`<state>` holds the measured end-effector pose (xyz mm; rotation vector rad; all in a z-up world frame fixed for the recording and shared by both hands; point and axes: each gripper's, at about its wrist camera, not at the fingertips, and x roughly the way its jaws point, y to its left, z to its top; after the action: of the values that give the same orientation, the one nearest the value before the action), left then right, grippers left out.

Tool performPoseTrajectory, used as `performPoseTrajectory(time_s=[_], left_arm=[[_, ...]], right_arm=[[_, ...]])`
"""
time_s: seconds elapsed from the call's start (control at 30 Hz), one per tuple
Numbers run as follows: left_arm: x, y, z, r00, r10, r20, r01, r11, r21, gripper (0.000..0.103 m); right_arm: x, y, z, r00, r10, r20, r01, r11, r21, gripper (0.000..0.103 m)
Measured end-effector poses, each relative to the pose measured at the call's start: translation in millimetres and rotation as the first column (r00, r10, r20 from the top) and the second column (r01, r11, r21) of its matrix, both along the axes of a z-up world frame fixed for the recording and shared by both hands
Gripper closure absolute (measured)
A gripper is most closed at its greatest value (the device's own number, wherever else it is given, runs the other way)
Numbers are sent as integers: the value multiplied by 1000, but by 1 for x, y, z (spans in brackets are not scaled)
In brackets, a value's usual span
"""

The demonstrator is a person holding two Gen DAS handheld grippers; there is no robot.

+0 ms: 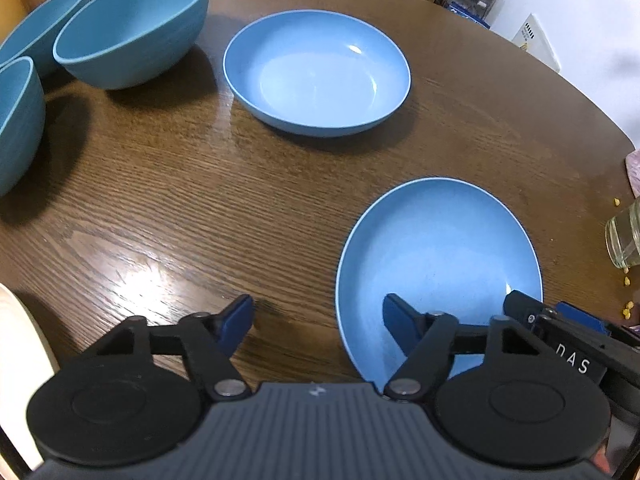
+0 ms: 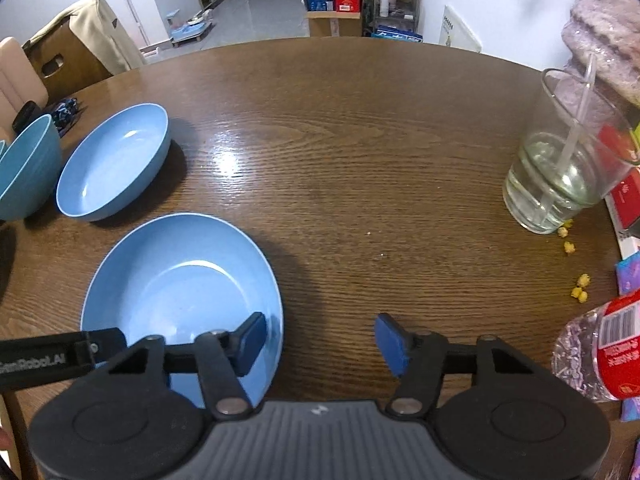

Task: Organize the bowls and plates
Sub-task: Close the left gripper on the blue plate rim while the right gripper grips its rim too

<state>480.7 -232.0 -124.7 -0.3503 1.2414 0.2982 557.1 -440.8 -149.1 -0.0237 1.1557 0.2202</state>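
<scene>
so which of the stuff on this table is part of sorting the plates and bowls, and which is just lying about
Part of the job:
- near plate
- far plate
- three bowls, the nearest to the far plate here

Just lying about:
- glass of water with a straw
- yellow crumbs
- plastic bottle with a red label
</scene>
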Motion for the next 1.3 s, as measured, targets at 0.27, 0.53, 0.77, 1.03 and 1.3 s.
performPoseTrajectory(time_s=[0.27,0.53,0.77,1.03,1.3], left_arm=[[2,-4,-1,1000,-4,10,5,1000,-2,62],[7,-8,-2,999,-20,33,22,998,-55,89],[7,-11,-2,999,-28,40,29,999,-45,89],[4,-11,-2,999,-34,41,36,998,-43,89],[-1,-11,1,998,-37,52,38,999,-32,89]], right_arm=[[1,2,-2,1000,25,7,-25,998,59,73],[-1,5,-1,999,42,16,-43,994,99,93],[-2,3,-1,999,31,27,-34,993,109,94],[-8,-1,0,999,27,40,-31,994,109,94],[-15,-1,5,998,26,54,-32,993,112,95]])
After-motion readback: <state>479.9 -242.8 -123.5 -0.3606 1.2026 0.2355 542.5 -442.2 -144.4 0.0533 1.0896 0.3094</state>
